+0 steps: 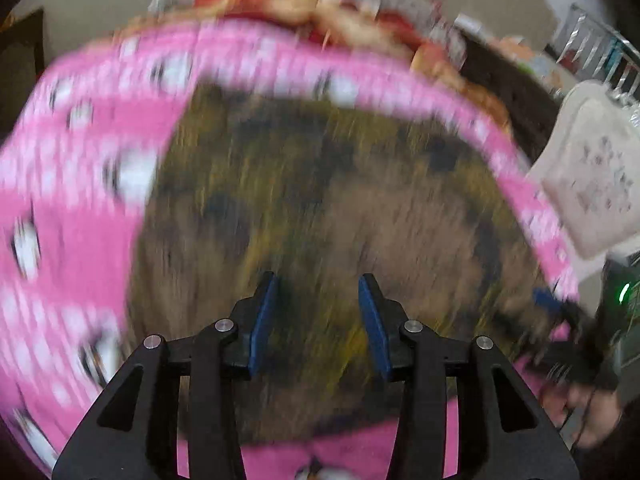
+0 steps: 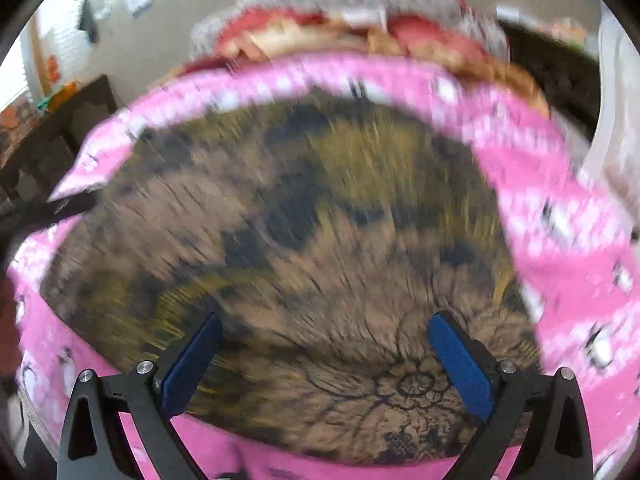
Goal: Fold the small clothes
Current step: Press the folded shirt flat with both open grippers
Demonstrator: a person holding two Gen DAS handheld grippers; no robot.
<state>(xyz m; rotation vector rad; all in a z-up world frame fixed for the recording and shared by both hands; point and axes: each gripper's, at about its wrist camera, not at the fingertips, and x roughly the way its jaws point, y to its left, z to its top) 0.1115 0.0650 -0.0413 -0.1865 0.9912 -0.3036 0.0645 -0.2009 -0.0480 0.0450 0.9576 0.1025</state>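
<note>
left gripper (image 1: 318, 322): released, jaws parted with nothing between the blue pads, hovering low over the cloth (image 1: 320, 200)
right gripper (image 2: 326, 360): released too, jaws spread wider, empty, over the near part of the same cloth where a black flower outline shows
cloth: brown and olive with dark patches, lying spread flat on the pink blanket (image 1: 80, 200); both views are motion-blurred, so I cannot tell whether it is 1 layer or already doubled
progress: judging by the flat spread and 2 empty grippers, folding looks early or between folds; a neat finished bundle is not visible
near edge: the cloth's near hem lies just beyond the gripper bodies, pink showing below it
side edges: pink border shows left, right and far, so the cloth sits wholly inside the blanket
room: open pink margin is widest on the left in the left view and on the right in the right view
far: a red and orange pile (image 2: 360, 36) beyond the blanket's far edge, well apart from the cloth
right side: a pale printed item (image 1: 592, 168) just past the blanket edge
</note>
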